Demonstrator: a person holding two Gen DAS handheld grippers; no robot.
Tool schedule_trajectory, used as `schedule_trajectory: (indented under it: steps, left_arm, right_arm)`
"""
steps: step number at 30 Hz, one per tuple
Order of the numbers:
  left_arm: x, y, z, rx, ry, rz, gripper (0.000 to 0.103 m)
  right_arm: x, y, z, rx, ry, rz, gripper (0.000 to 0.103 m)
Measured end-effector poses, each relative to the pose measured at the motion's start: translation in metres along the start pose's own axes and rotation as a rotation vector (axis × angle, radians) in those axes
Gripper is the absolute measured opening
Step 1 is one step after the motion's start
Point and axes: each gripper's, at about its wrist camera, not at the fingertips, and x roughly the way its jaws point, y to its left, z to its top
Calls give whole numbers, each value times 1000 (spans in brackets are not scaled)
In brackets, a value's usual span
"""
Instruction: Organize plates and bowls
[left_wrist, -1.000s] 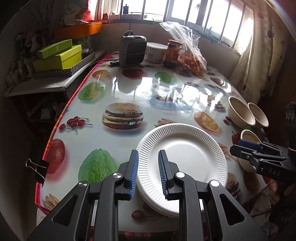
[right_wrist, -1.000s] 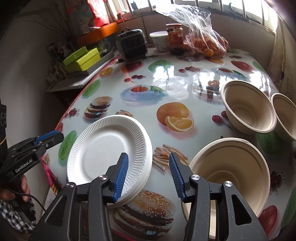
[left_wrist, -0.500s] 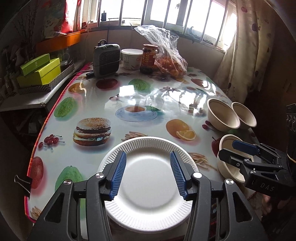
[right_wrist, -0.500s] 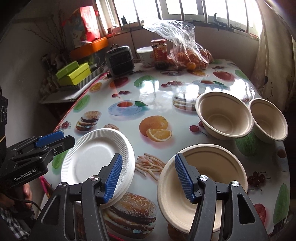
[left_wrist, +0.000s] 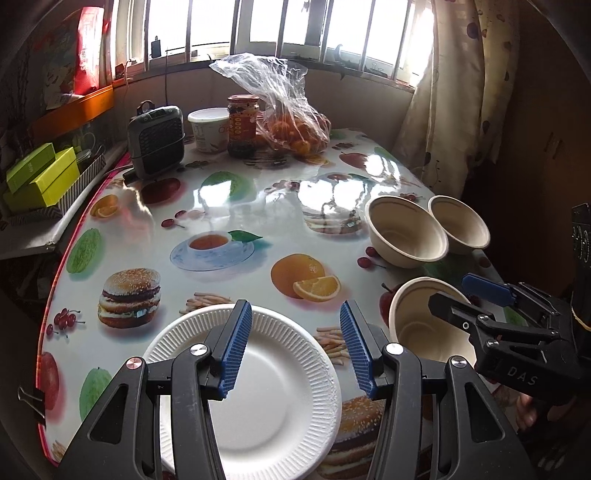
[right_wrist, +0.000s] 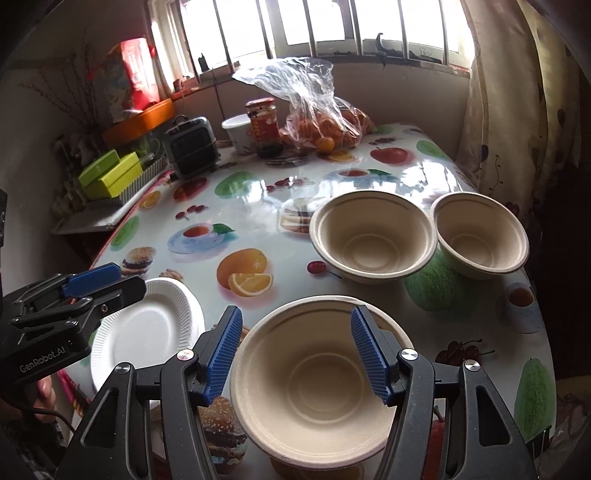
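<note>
A stack of white paper plates (left_wrist: 269, 391) lies at the table's near edge, also in the right wrist view (right_wrist: 144, 328). My left gripper (left_wrist: 295, 347) is open and empty above the stack. A beige bowl (right_wrist: 317, 380) stands at the near right, seen too in the left wrist view (left_wrist: 424, 321). My right gripper (right_wrist: 295, 350) is open, its jaws spread over that bowl without touching it. Two more beige bowls, a larger one (right_wrist: 373, 236) and a smaller one (right_wrist: 480, 232), stand side by side behind it at the right edge.
The table (left_wrist: 258, 206) has a glossy food-print cloth. At the back stand a small heater (left_wrist: 155, 140), a white tub (left_wrist: 208, 129), a jar (left_wrist: 242, 125) and a bag of oranges (left_wrist: 291, 122). Green boxes (left_wrist: 40, 177) sit on a side shelf at left. A curtain (right_wrist: 517, 110) hangs right.
Both grippers pulled back and rose from the table. The left jaws opened wider and left the plate stack's rim. The right gripper shifted right to sit over the near bowl.
</note>
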Motion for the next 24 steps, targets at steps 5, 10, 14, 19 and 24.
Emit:
schedule_trajectory:
  steps: [5, 10, 14, 19, 24]
  left_arm:
    - [10, -14, 9, 11, 19, -9, 51]
    - [25, -27, 18, 22, 55, 4, 51]
    - [37, -34, 27, 7, 76, -32, 51]
    - [56, -37, 41, -30, 116, -80, 51]
    - [72, -39, 54, -49, 135, -80, 51]
  right_arm:
    - [-6, -15, 3, 11, -32, -45, 62]
    - [-10, -36, 6, 51, -46, -69, 62]
    - [-9, -54, 9, 81, -47, -94, 62]
    - [-7, -72, 12, 105, -53, -121, 62]
    - [-5, -91, 15, 151, -58, -130, 62]
